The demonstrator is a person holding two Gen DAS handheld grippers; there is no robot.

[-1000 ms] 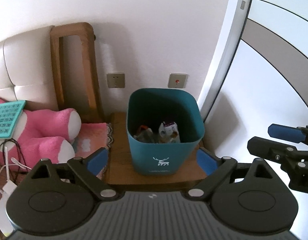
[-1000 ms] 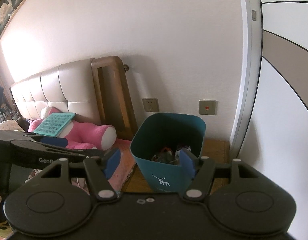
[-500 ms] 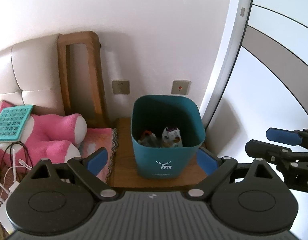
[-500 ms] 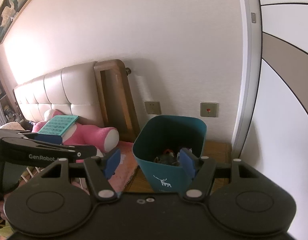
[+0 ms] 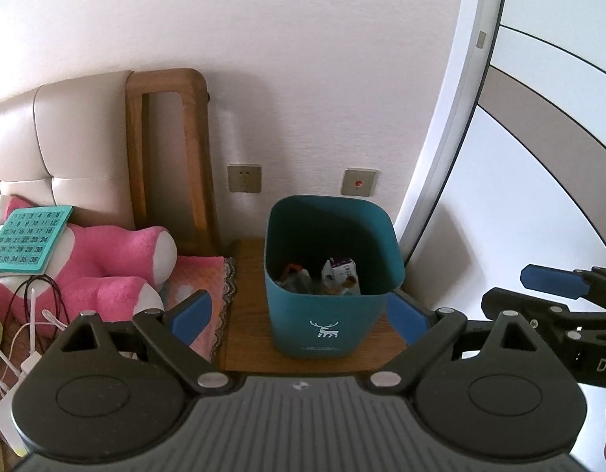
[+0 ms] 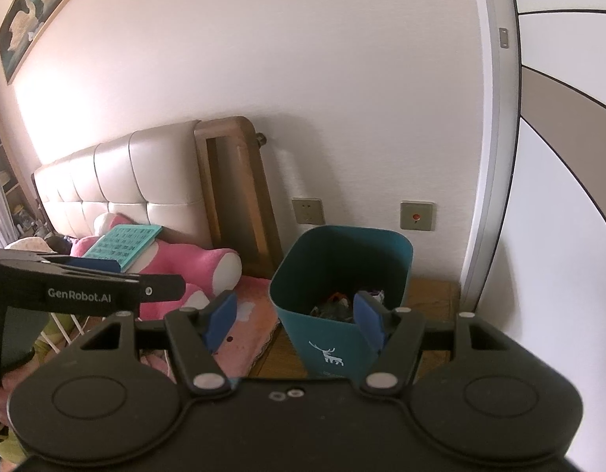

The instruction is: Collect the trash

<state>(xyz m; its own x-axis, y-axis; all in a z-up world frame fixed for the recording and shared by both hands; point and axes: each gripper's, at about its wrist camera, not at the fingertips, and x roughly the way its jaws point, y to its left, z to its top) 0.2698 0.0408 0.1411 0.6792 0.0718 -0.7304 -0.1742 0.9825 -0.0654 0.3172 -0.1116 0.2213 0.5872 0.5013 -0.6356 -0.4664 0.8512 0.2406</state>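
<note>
While both tools were held level and aimed at the wall, the left hand-held gripper (image 5: 299,316) stood with its 2 blue pads spread wide, empty, one pad on either side of the teal bin (image 5: 329,275) but short of it and touching nothing. That bin sat upright on a small wooden counter (image 5: 245,314) against the wall, just beside the bed, and trash (image 5: 322,277) lay heaped in its bottom, a white-and-purple packet among it; what the darker pieces were could not be made out.

The right hand-held gripper (image 6: 295,318) was likewise spread wide and held nothing, its right pad lying across the bin's near rim in its own view, though whether it touched looked doubtful. It hung to the right of the left one, whose side showed at the left edge of the right wrist view. A pink plush toy (image 5: 118,259) lay on the bed with a teal number board (image 5: 27,242) resting on it.
</note>
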